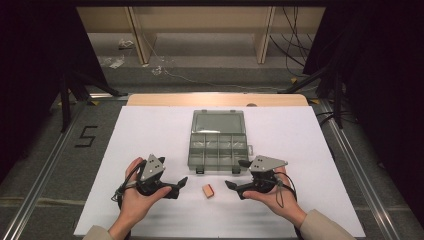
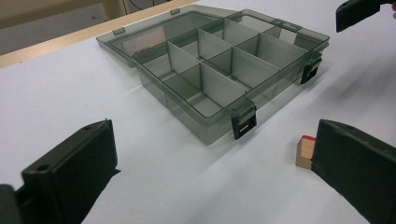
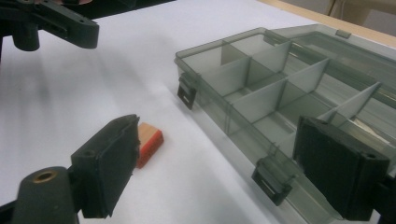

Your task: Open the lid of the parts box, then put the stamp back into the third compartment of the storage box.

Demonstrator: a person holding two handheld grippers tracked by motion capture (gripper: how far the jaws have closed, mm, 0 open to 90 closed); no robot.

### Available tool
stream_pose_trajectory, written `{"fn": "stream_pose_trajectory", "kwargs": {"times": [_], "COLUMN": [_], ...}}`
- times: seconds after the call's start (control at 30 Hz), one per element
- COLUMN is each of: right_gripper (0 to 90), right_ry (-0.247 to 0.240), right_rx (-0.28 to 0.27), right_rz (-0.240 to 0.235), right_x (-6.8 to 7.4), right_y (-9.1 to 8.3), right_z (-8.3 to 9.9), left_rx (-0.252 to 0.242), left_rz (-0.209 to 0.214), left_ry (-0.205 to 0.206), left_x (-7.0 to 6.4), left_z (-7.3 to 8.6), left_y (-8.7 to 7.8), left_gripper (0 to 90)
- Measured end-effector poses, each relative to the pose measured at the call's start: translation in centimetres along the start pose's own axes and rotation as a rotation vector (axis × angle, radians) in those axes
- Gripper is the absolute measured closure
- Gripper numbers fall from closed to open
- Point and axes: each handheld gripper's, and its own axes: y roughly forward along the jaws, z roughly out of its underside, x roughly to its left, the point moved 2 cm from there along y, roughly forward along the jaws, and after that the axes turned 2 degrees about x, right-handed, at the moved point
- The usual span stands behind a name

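Small wooden block (image 1: 208, 191) with a red face lies flat on the white tabletop (image 1: 150, 130), just in front of the open grey compartment box (image 1: 218, 150). It sits between left gripper (image 1: 181, 184) and right gripper (image 1: 237, 174), touching neither. Both grippers rest low with fingers apart, nothing held

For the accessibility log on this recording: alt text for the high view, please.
On a white table cover, a person's hands hold two open tongs, left tongs and right tongs, pointed inward at a small wooden block lying between them. Just beyond it sits an empty grey compartment box with its lid open.
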Motion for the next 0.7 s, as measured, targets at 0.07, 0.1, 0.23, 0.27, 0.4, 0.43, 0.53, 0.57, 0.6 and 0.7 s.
{"fn": "stream_pose_trajectory", "kwargs": {"times": [0.07,0.1,0.23,0.27,0.4,0.43,0.53,0.57,0.6,0.7], "right_gripper": [15.8,15.8,16.4,16.9,19.2,19.8,21.2,22.0,22.7,23.5], "right_ry": [0.000,0.001,-0.002,-0.003,-0.021,-0.026,-0.028,-0.028,-0.032,-0.038], "right_rx": [-0.001,0.000,0.016,0.024,0.046,0.048,0.059,0.075,0.083,0.111], "right_rz": [-0.004,-0.006,-0.025,-0.031,-0.060,-0.070,-0.082,-0.086,-0.089,-0.090], "right_x": [0.2,0.3,0.8,0.9,1.9,2.2,3.0,3.3,3.8,4.6], "right_y": [0.1,0.2,1.0,1.2,2.0,2.3,3.0,3.3,3.7,4.6], "right_z": [-0.1,-0.1,0.1,0.1,0.1,0.0,-0.2,-0.2,-0.3,-0.4], "left_rx": [-0.001,-0.003,-0.008,-0.007,-0.002,-0.002,-0.004,-0.004,-0.002,0.002], "left_rz": [-0.001,-0.002,0.002,0.001,0.001,-0.001,-0.003,-0.003,-0.002,-0.003], "left_ry": [-0.002,-0.002,-0.002,-0.002,-0.014,-0.015,-0.014,-0.013,-0.012,-0.015], "left_x": [0.0,0.0,0.0,0.0,0.0,0.0,0.0,0.1,0.1,0.2], "left_z": [0.0,-0.1,-0.1,-0.1,0.0,0.0,0.0,0.0,0.0,0.1], "left_y": [0.1,0.1,0.1,0.2,0.3,0.3,0.4,0.4,0.4,0.5], "left_gripper": [0.0,0.0,0.0,0.0,0.0,0.0,0.0,0.0,0.0,0.0]}}
